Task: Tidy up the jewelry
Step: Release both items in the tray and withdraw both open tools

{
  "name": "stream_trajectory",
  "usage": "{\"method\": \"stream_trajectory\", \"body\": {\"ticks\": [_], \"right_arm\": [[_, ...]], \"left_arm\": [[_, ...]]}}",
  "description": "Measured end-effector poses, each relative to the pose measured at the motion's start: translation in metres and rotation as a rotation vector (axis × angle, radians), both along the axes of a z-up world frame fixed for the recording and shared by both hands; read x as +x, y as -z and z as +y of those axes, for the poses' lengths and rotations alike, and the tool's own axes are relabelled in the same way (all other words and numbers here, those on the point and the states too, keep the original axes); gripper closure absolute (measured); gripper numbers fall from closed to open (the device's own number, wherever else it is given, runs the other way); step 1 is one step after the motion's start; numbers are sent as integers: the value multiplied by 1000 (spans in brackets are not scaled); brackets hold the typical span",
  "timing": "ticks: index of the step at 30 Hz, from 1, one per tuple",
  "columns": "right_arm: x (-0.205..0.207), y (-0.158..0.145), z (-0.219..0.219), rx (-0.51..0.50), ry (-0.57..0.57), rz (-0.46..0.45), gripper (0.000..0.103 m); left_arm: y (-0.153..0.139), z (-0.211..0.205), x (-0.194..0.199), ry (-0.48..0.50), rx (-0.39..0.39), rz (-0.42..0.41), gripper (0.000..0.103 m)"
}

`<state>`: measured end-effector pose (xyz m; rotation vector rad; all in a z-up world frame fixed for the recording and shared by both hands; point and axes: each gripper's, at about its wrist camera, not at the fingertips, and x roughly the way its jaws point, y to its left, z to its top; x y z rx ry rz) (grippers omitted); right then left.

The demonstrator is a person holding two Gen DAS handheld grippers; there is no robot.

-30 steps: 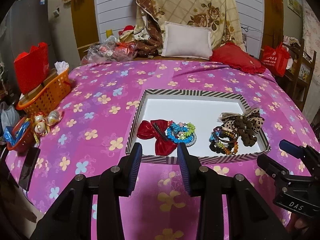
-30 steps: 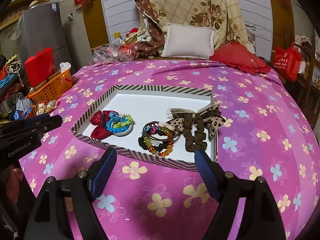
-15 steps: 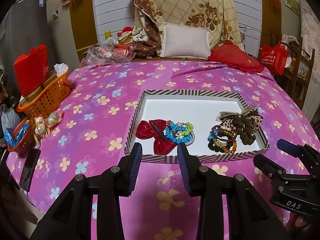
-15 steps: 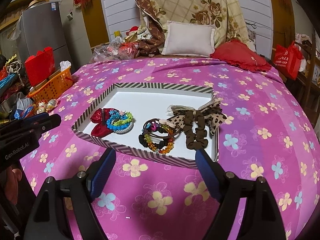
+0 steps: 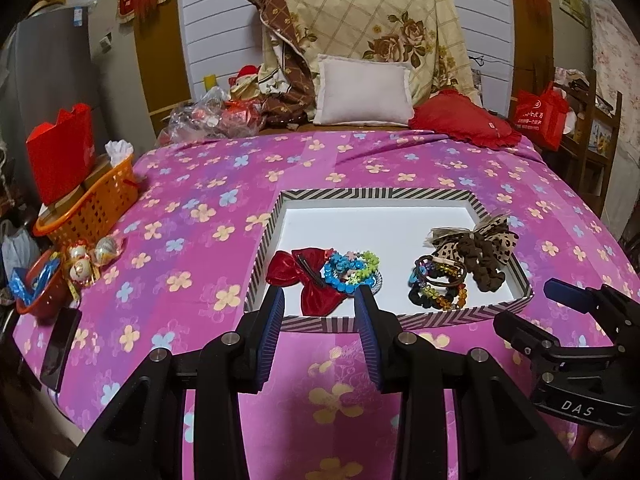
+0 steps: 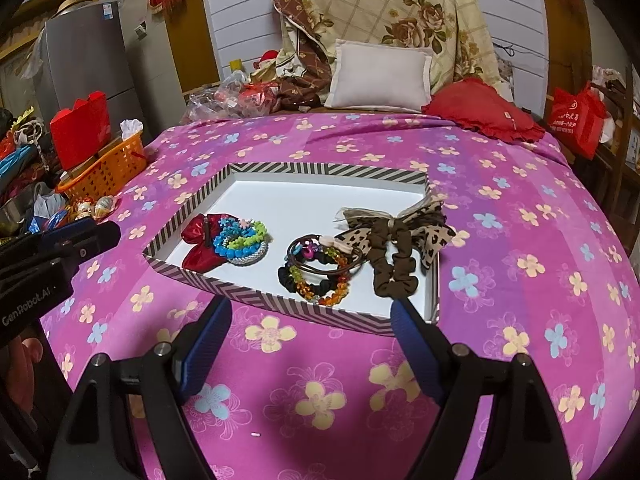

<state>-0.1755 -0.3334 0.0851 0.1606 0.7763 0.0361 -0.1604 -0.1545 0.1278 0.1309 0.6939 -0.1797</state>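
Left gripper parted moderately, right gripper spread wide, both empty and held short of the striped tray on the bed, probably lining up a pick. In the tray: red bow under a beaded bracelet at 9 o'clock, hair ties centre, leopard bow with brown scrunchie at 3 o'clock. Far half of the tray bare.

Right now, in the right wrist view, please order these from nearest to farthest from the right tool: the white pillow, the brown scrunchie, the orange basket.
From the right tool:
1. Brown scrunchie, in the striped tray's near right corner.
2. Orange basket, far left, at the bed's edge.
3. White pillow, at the head of the bed.
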Motion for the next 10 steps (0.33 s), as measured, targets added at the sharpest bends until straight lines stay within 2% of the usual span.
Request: {"method": "stream_trajectory", "body": {"ticks": [10], "right_arm": [[0, 3, -4, 4, 9, 4, 18]], "left_arm": [[10, 6, 5, -15, -9, 20, 85]]}}
